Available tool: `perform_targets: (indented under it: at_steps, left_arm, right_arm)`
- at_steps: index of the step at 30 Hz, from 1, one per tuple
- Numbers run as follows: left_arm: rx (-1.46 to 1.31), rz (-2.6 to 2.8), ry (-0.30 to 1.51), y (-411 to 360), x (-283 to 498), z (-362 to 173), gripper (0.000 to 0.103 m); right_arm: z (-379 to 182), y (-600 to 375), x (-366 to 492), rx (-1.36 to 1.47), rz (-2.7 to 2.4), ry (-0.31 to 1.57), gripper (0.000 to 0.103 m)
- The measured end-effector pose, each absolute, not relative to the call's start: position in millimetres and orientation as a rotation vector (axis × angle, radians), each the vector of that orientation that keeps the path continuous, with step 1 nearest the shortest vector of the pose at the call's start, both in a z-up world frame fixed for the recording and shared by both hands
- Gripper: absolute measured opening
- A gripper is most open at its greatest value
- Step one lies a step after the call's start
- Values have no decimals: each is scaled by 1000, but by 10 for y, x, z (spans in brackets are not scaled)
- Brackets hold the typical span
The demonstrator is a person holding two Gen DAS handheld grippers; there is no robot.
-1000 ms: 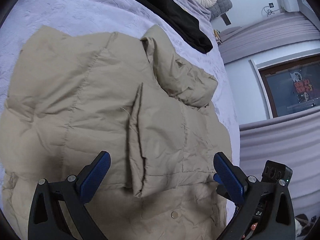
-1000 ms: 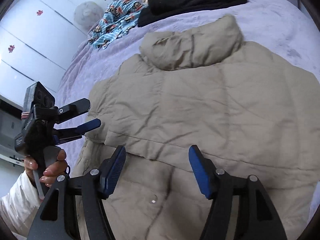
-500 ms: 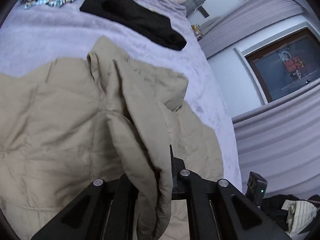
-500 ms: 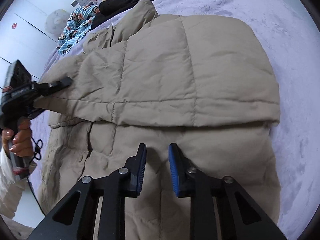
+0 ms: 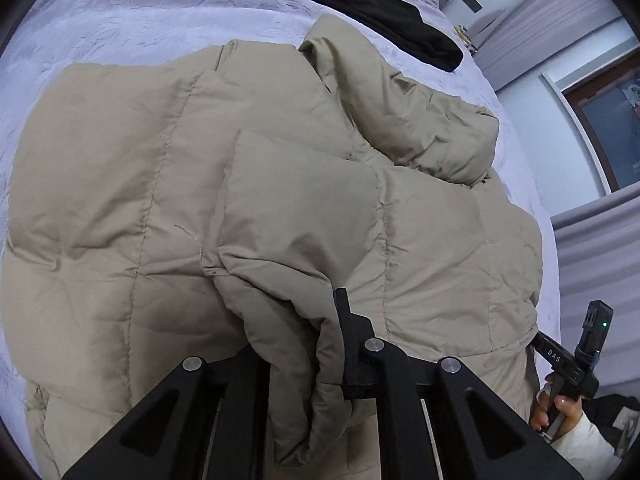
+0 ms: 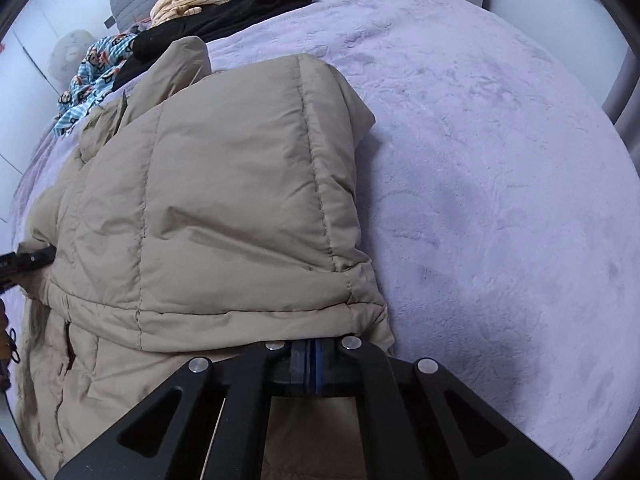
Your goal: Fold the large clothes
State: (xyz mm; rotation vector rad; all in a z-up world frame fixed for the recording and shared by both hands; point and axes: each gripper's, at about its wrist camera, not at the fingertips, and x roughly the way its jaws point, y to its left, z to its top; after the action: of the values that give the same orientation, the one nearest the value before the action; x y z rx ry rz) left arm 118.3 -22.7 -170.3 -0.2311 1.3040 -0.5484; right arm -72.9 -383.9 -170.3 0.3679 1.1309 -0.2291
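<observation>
Pinching beige jacket (image 5: 280,184), both tongs closed.

Both tools (image 5: 304,360) (image 6: 308,364) clamped tight, low.

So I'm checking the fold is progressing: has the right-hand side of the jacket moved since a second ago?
Yes. The jacket flap, pinched by the right gripper, has swung left, uncovering purple bedspread it lay over before.

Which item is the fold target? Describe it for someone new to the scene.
On the purple bedspread, nearest the cameras, lies the beige quilted puffer jacket, with the left gripper and right gripper shut on it. Unlike the black garment and the blue monkey-print cloth further up, it is puffy and spread wide.
</observation>
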Motion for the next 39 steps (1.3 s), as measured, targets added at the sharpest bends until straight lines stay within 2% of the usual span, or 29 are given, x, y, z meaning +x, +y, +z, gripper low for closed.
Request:
perform_targets:
  at_steps: [2,3,4,6,8,14,21,24,28,31,37,39]
  left_arm:
    - [-182,-499,1291,-143,1162,-1625,28]
    - [-152,-471,1277,-83,1152,-1568,36]
    - [-117,-433,1259,-28,1155,-1516,50]
    - [-68,-359,1211,138,1139,-1409,60]
    - [-63,-332,1188,294,1134,-1313,60]
    - [-124,-392,1130,434,1122,-1084,60]
    - [-47,-584,1126,-138,1139,-1119,60]
    - [37,-546,1163,-314,1179,-1376,60]
    - [9,-535,1161,-498,1359,-1611,60]
    - [49,-548,1130,-684,1419,-1687,60]
    - [107,-501,1105,-624,1293,-1506,60]
    - [96,-489,1092,-484,1210,-1410,60]
  right_arm:
    - [-1704,-3874,-736,401,-223,1129,0]
    - [-1693,-3887,-738,412,-220,1131,0]
    - [-1681,-3883,-745,420,-219,1136,0]
    - [-1625,-3893,-794,438,-221,1155,0]
    - [-1506,-3889,-928,459,-237,1166,5]
    - [-1101,-3883,-1435,486,-309,1085,6]
    - [-961,-4015,-671,558,-214,967,6]
    - [-1007,-3842,-267,510,-149,984,6]
    - [-1325,-3768,60,380,-212,1072,5]
    - [-1577,-4036,80,444,-253,1084,0]
    - [-1624,-4319,-8,531,-278,1079,0]
    - [-1473,-4260,-115,501,-281,1067,5]
